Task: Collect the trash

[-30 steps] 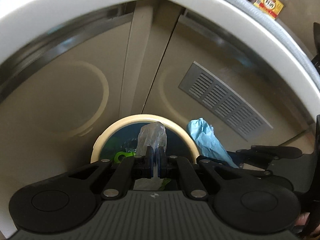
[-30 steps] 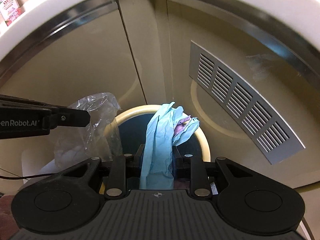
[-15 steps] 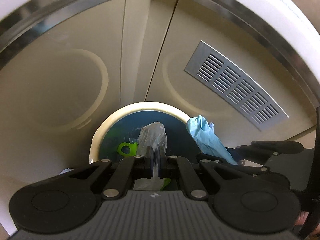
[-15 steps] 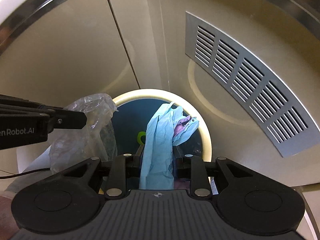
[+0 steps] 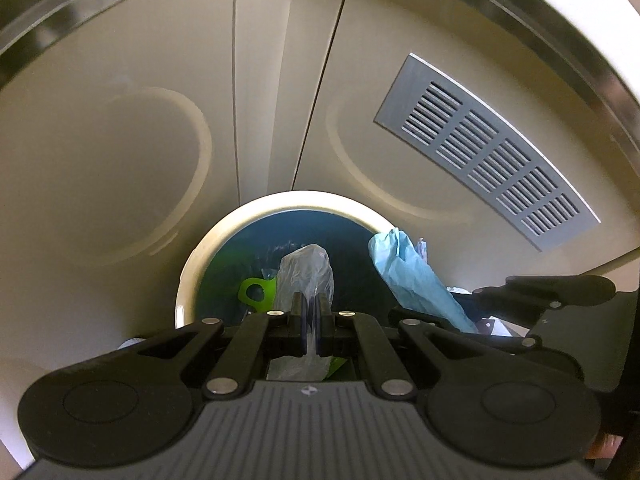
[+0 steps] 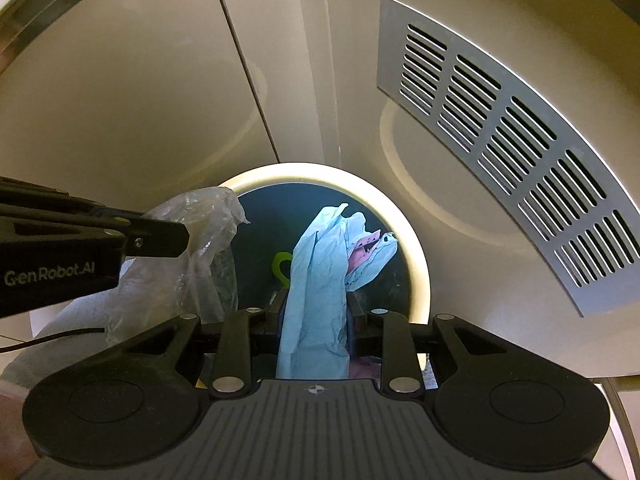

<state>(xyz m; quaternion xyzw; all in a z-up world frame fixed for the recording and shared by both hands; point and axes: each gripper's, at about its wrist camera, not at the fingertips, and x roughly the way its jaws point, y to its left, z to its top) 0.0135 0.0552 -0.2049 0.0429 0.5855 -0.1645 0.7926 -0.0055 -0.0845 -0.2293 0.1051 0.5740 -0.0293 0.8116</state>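
Both grippers are pointed steeply down over a round bin (image 5: 188,276) with a cream rim and a dark blue-green inside. By the left gripper (image 5: 311,312) a crumpled clear plastic bag (image 5: 306,276) is pinched, its jaws drawn almost together on the thin film, and the bag's free end is seen sticking out past the fingertips over the bin's opening. Between the fingers of the right gripper (image 6: 316,316) a crumpled light-blue glove (image 6: 316,280) is clamped, with something pink (image 6: 362,254) tucked in its folds; the jaws are set only as far apart as the wad is thick. The glove's loose end is likewise held above the bin mouth, towards its right side. Inside the bin, a bright green piece with a ring-shaped end (image 5: 258,292) can be made out against the dark lining, below both held items; what else lies there cannot be told in the shadow. Behind the bin, beige cabinet doors (image 5: 120,140) are seen, and a grey slotted vent (image 6: 500,140) is set into the right-hand door.
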